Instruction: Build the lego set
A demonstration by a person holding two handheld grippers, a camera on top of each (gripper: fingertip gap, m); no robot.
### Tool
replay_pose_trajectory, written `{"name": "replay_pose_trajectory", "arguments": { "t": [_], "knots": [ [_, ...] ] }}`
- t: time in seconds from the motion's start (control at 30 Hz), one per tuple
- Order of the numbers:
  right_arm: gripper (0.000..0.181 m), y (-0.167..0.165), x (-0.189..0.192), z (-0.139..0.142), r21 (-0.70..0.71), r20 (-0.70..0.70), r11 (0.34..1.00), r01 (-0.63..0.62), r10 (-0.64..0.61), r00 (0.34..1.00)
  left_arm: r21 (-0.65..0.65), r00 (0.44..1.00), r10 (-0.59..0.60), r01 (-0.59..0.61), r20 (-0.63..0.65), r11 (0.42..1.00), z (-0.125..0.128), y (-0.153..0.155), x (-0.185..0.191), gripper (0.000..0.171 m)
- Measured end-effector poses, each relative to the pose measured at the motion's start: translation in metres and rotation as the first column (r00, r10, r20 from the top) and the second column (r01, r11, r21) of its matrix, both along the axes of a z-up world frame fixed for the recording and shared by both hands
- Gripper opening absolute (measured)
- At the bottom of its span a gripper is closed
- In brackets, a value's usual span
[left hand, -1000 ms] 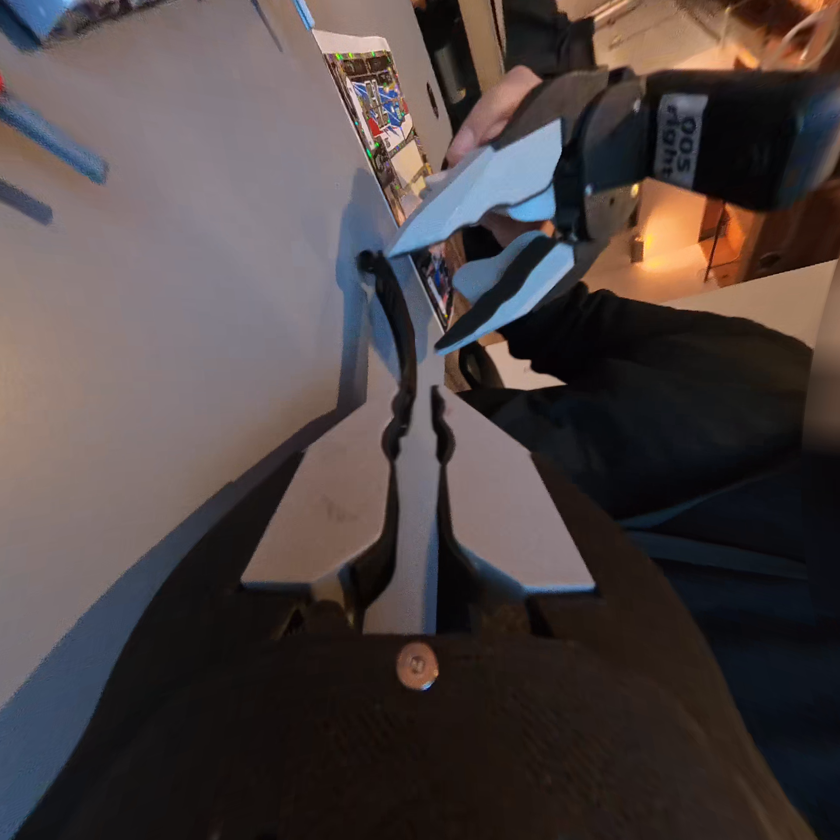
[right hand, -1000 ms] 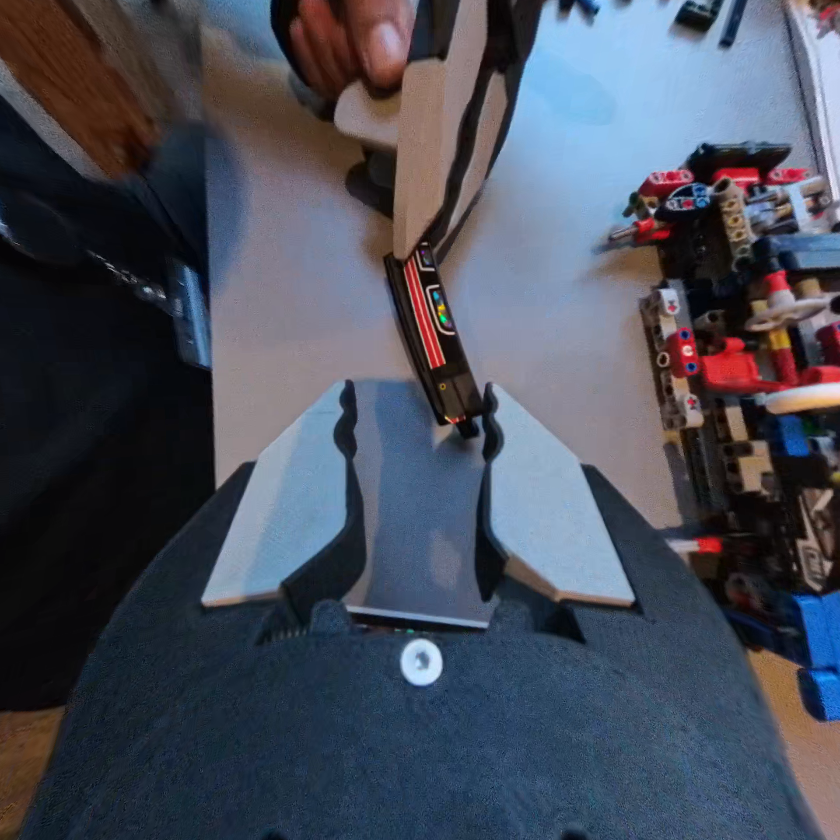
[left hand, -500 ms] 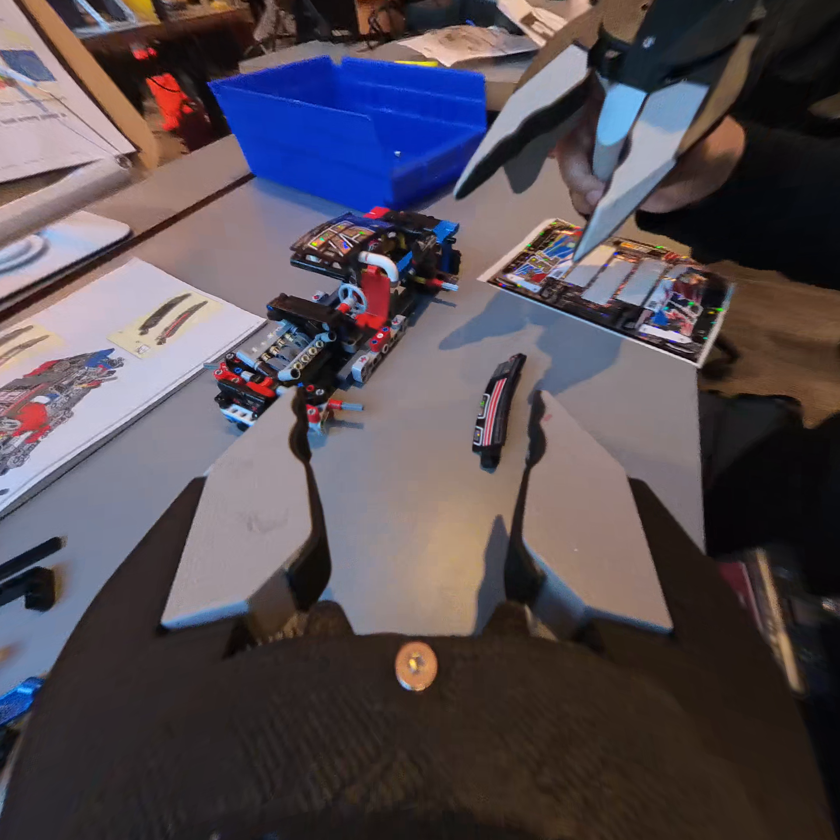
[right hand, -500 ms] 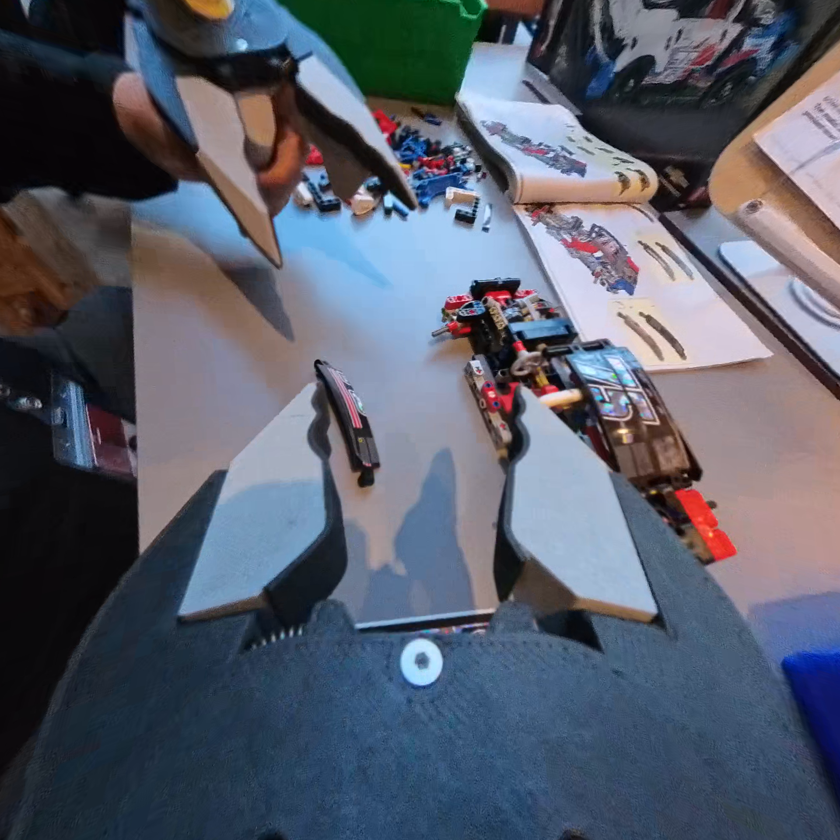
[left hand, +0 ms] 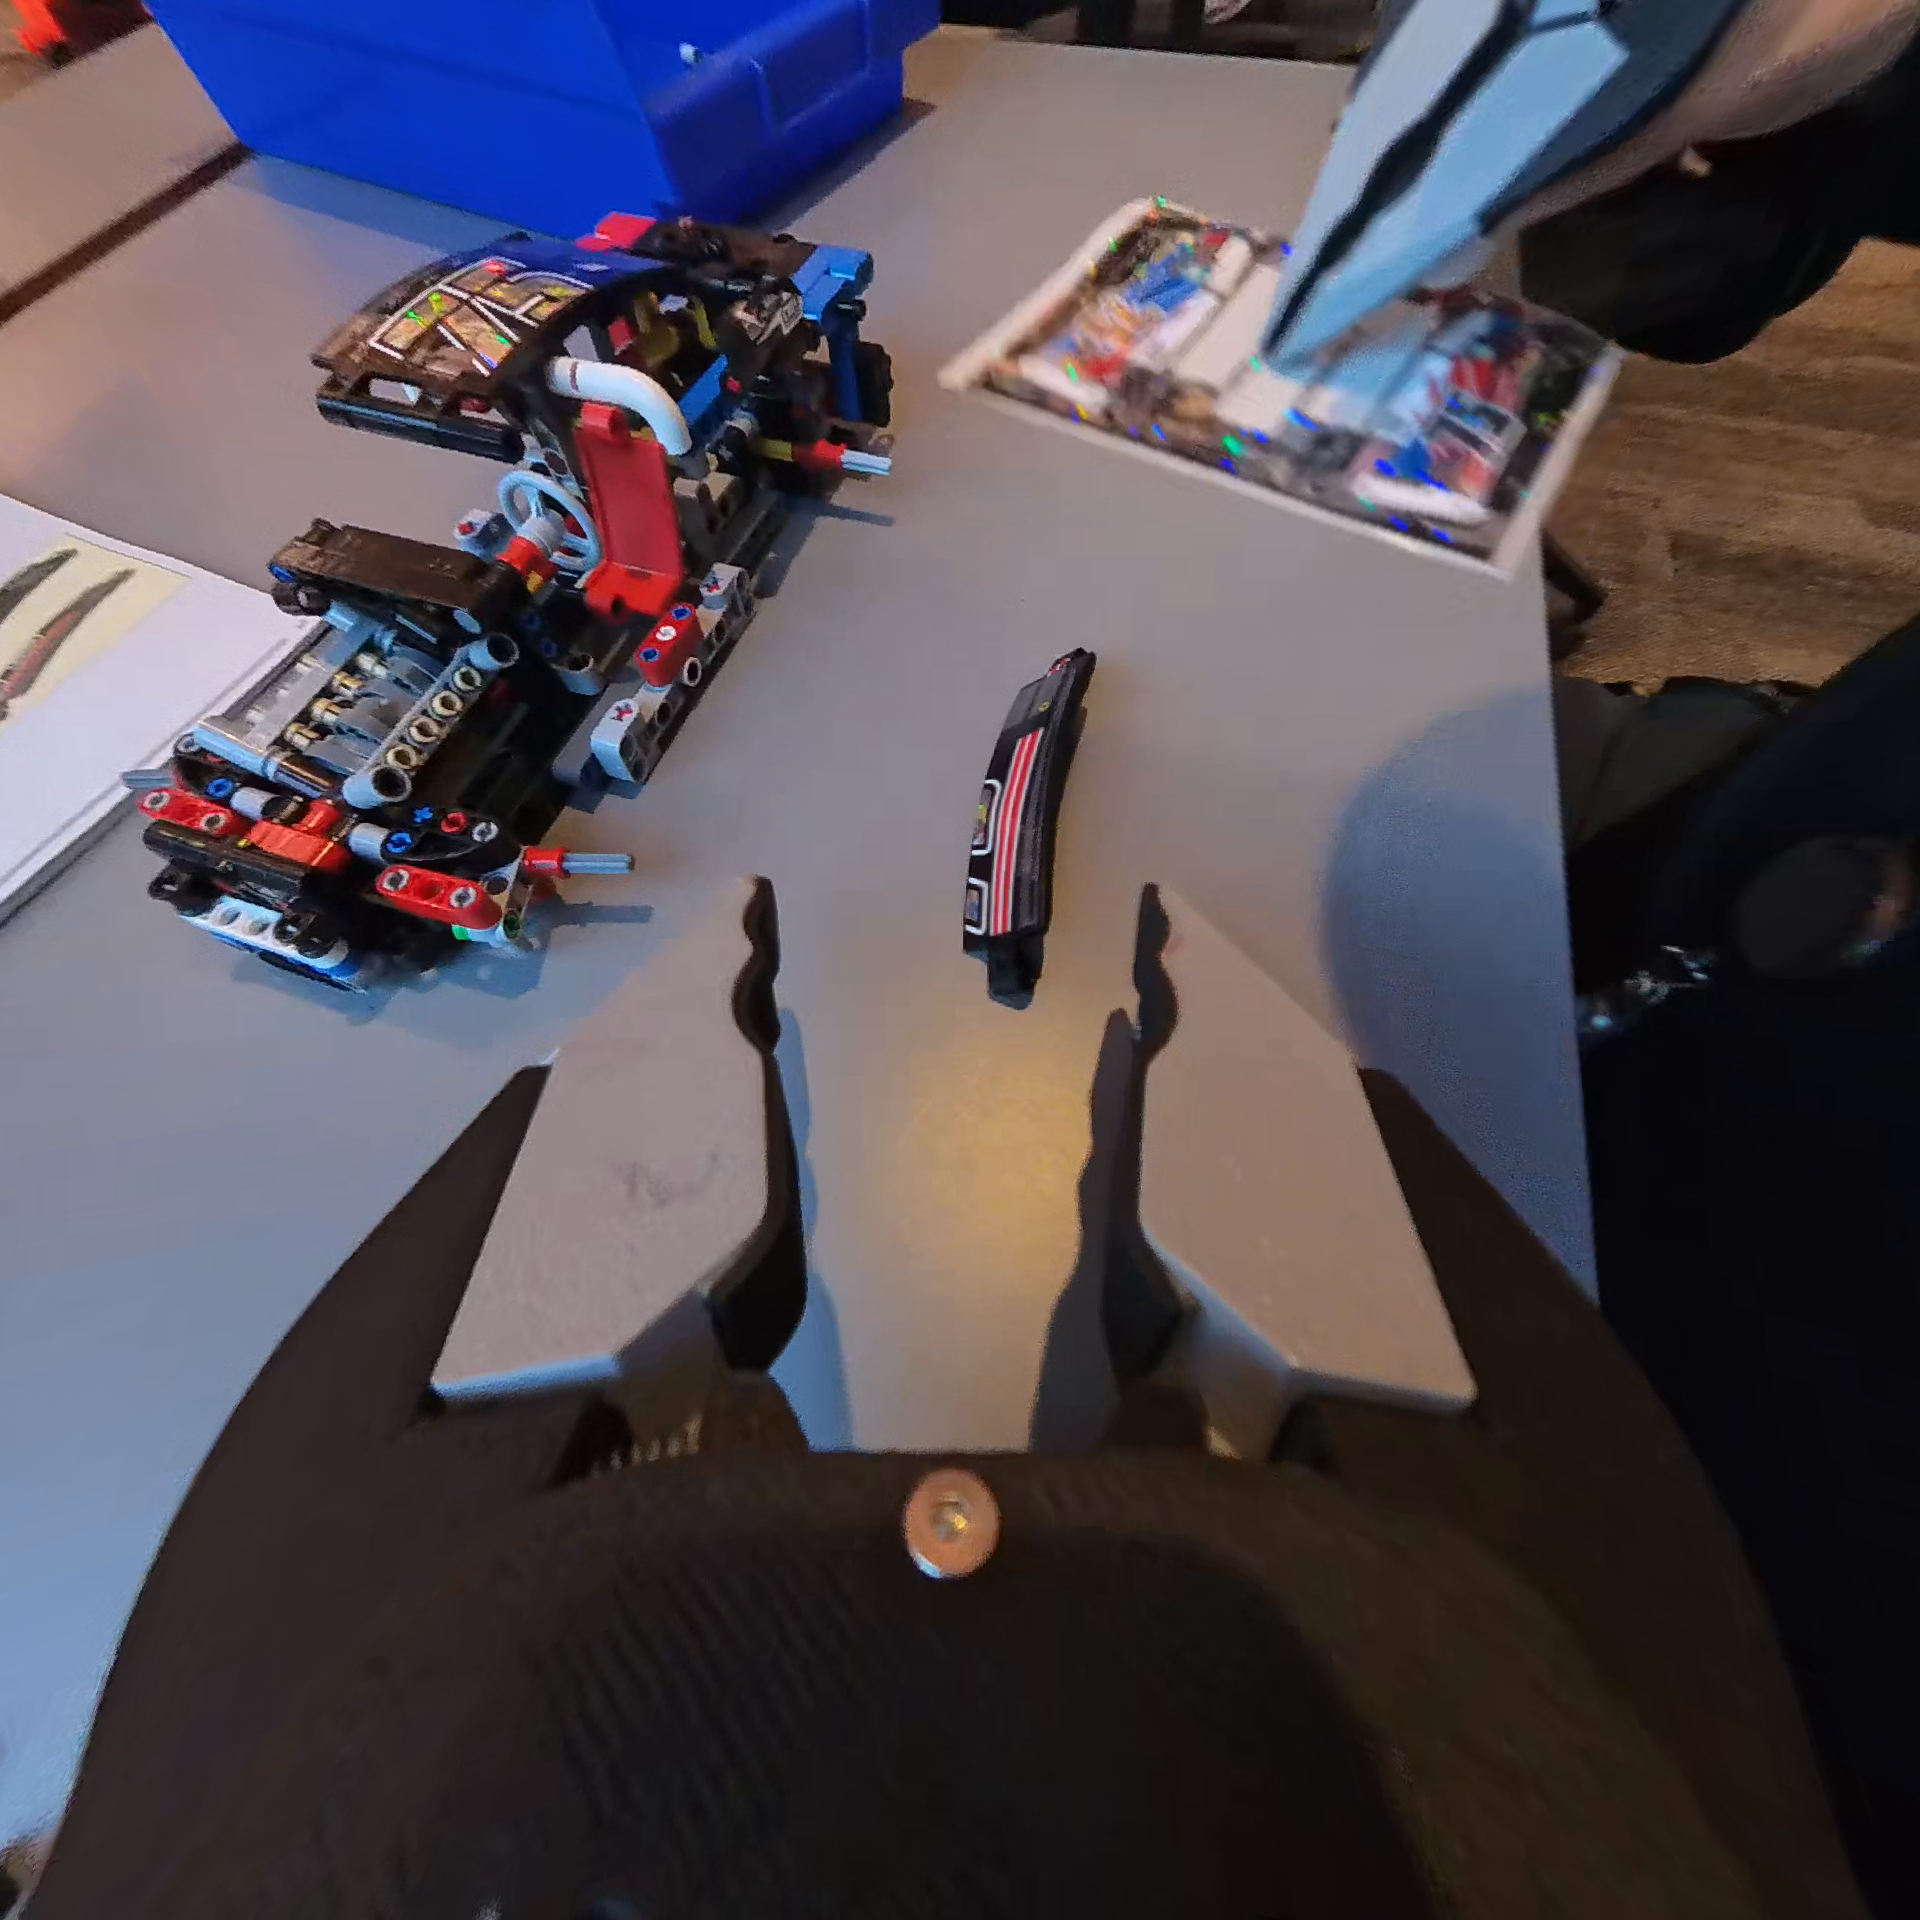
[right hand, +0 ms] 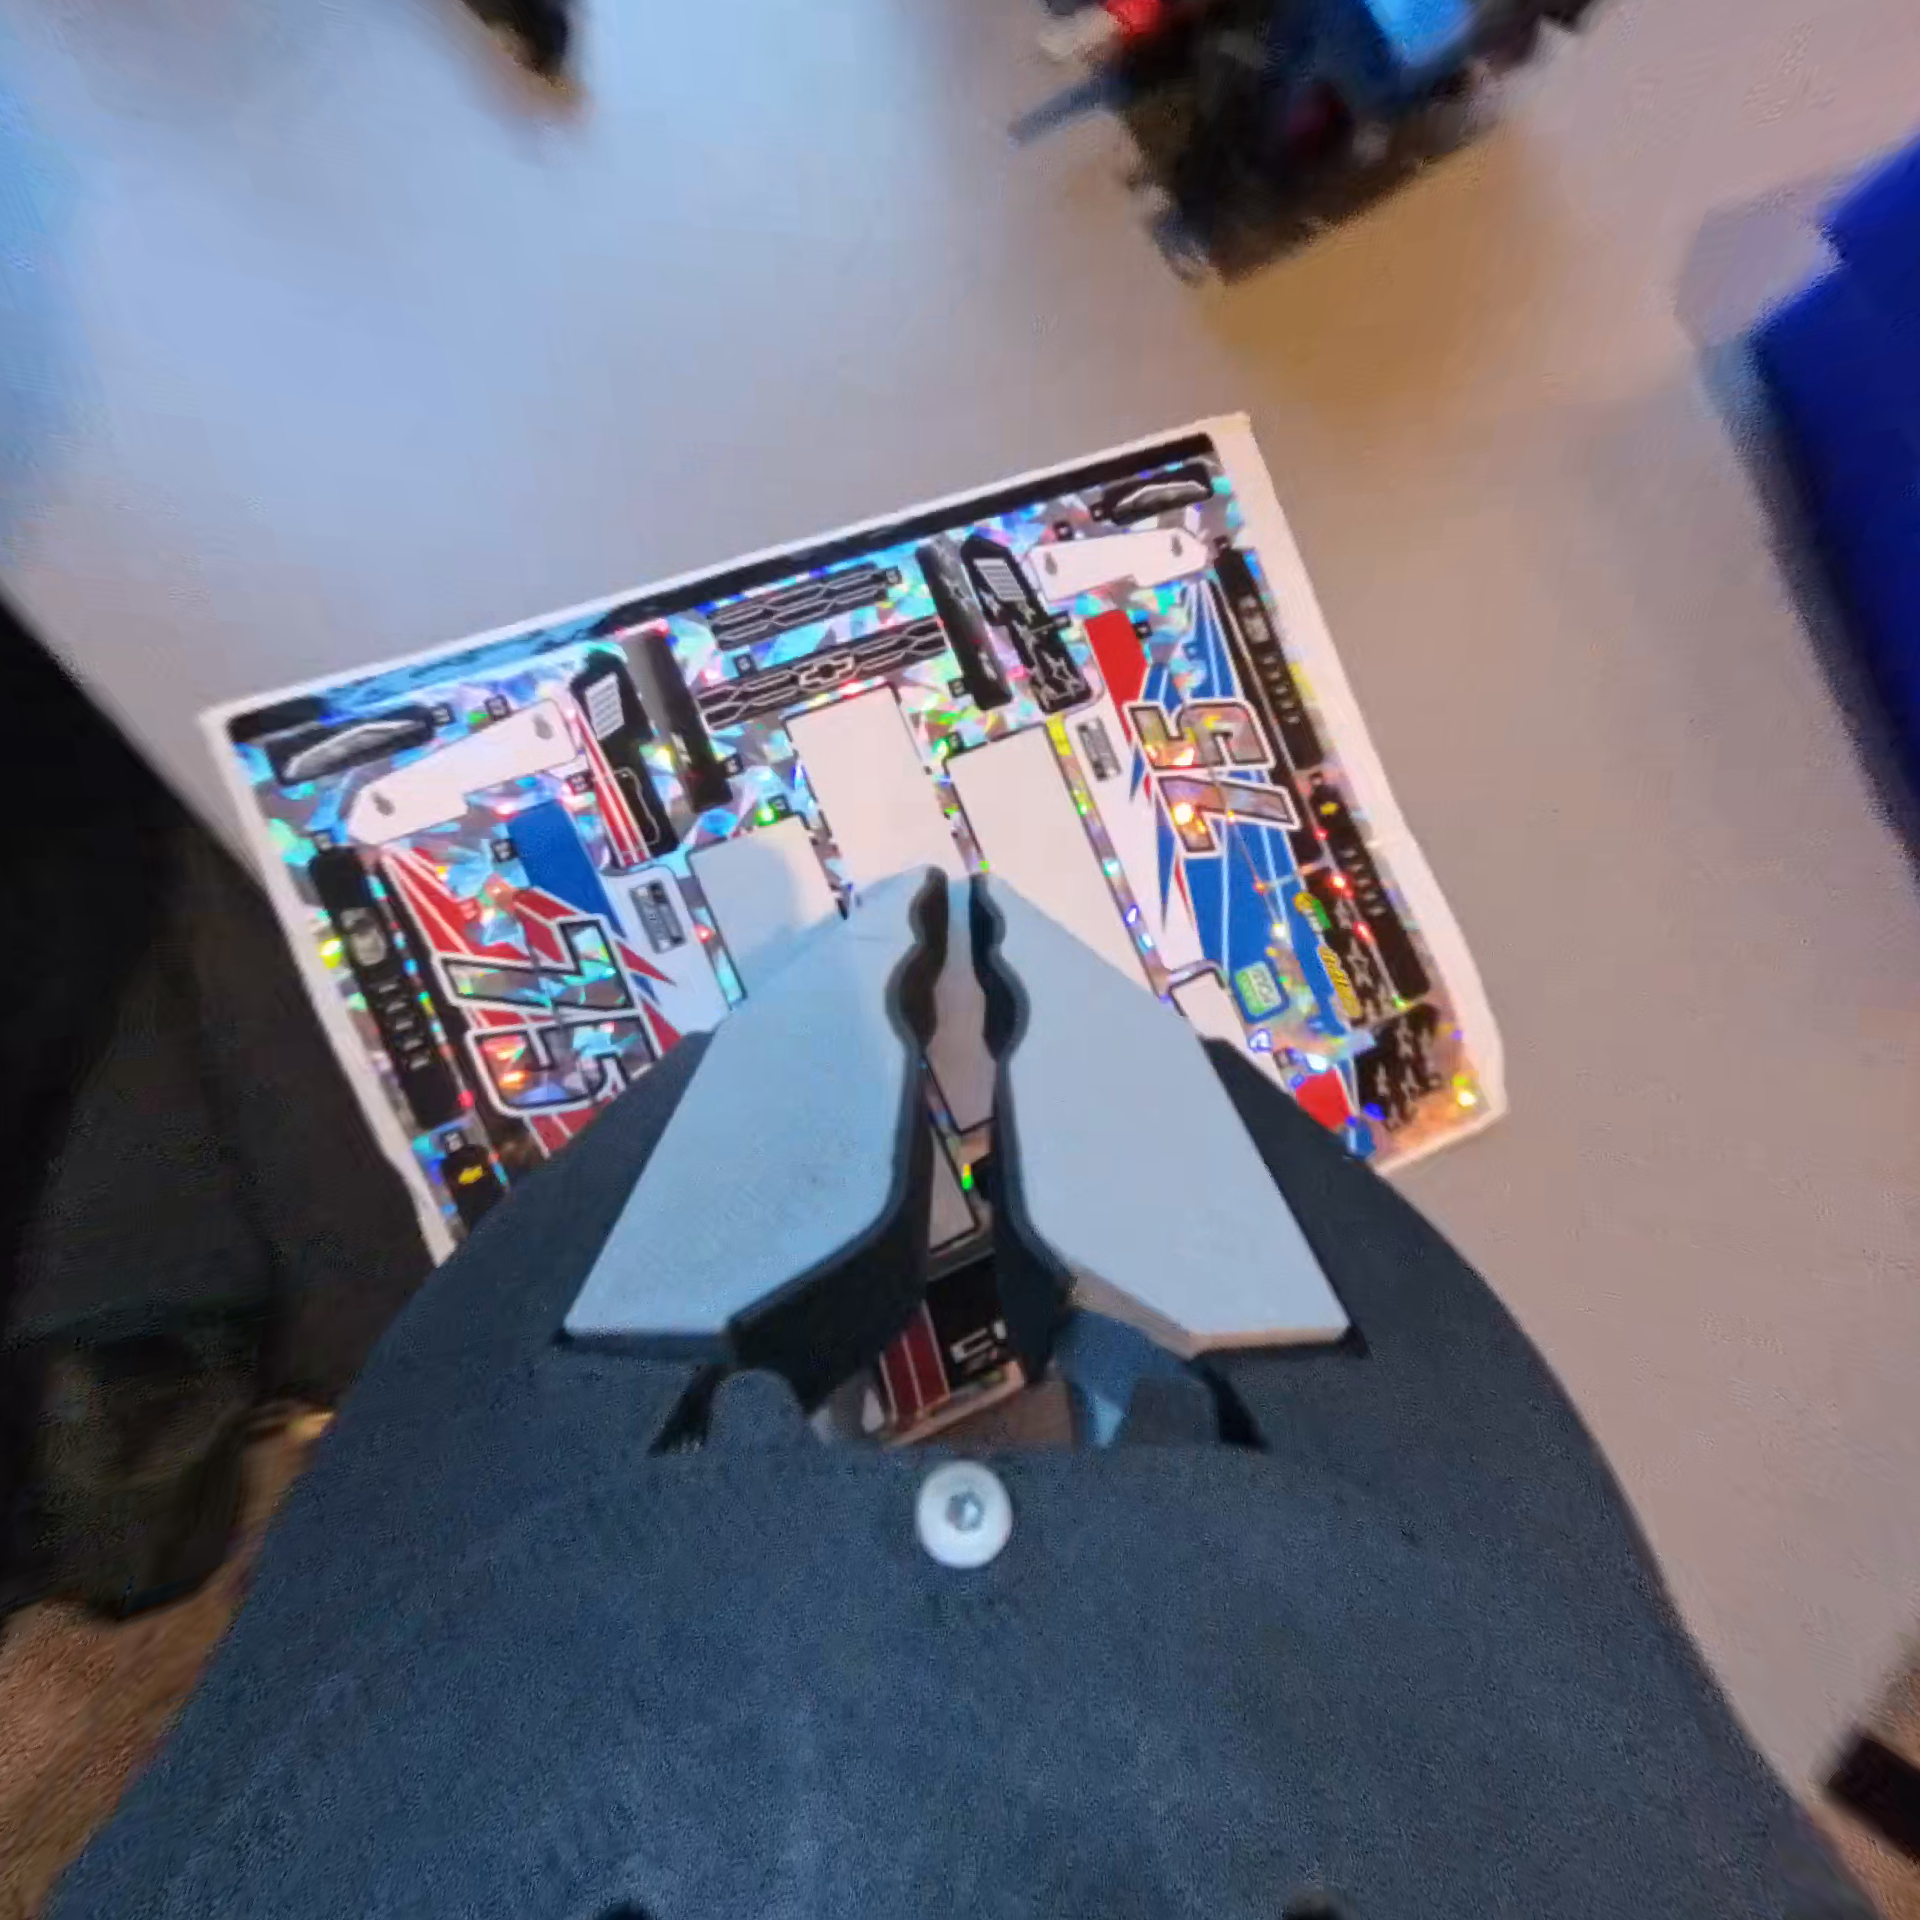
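Observation:
A curved black panel (left hand: 1023, 821) with a red-striped sticker lies flat on the grey table (left hand: 1247, 665). My left gripper (left hand: 956, 904) is open and empty, its tips just short of the panel's near end. The part-built Lego car (left hand: 520, 603) stands to the left of the panel and shows blurred in the right wrist view (right hand: 1299, 94). My right gripper (right hand: 954, 888) is shut, with only a thin slit between the jaws, its tips pointing down at the middle of the shiny sticker sheet (right hand: 1226, 748). From the left wrist view the right gripper (left hand: 1288, 348) meets the sheet (left hand: 1434, 468).
A blue bin (left hand: 540, 94) stands behind the car and shows at the right edge of the right wrist view (right hand: 1860, 436). An open instruction booklet (left hand: 73, 675) lies left of the car. The table edge (left hand: 1548, 831) runs close on the right, beside a person's dark clothing (right hand: 114, 1039).
My left gripper let go of the curved panel, which now lies on the table, and has closed in on it. My right gripper swung over to the sticker sheet and shut.

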State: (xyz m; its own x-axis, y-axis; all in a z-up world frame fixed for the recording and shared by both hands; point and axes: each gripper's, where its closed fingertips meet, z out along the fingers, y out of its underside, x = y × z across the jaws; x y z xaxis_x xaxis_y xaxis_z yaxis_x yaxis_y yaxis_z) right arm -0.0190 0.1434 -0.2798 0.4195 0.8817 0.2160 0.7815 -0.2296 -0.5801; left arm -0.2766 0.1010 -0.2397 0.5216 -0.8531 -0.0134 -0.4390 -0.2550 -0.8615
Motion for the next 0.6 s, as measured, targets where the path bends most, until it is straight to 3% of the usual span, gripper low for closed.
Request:
{"name": "replay_pose_trajectory", "arguments": {
  "t": [0.07,0.13,0.23,0.33,0.4,0.5,0.6],
  "knots": [
    [0.0,0.032,0.039,-0.001,0.094,0.05,0.994,0.061,-0.065,0.997,-0.024,1.0,-0.011,0.011,0.023,1.0,0.001,0.0,0.0,0.066],
    [0.0,0.063,0.063,-0.002,0.084,0.041,0.993,0.083,-0.086,0.995,-0.038,0.999,-0.014,0.016,0.049,0.999,0.003,-0.001,0.0,0.065],
    [0.0,0.101,0.076,-0.003,0.042,0.051,0.998,0.055,-0.057,0.997,-0.037,0.997,-0.021,0.024,0.073,0.999,0.006,-0.002,-0.001,0.063],
    [0.005,0.112,0.072,0.002,-0.036,0.09,0.999,0.032,-0.028,0.996,-0.018,0.996,-0.018,0.02,0.088,1.0,0.01,-0.002,-0.001,0.063],
    [0.029,0.104,0.042,0.025,-0.081,0.019,0.997,-0.011,0.012,1.0,0.0,0.995,-0.021,0.021,0.102,1.0,0.013,-0.003,-0.002,0.063],
    [0.039,0.069,-0.048,0.072,-0.078,-0.239,0.971,-0.224,0.2,0.95,0.042,0.992,-0.019,0.014,0.128,0.999,0.019,-0.001,-0.004,0.058],
    [0.047,0.019,-0.138,0.068,-0.134,-0.34,0.876,-0.464,0.4,0.851,0.082,0.987,0.013,-0.027,0.162,0.996,0.027,0.005,-0.01,0.058]
  ]
}}
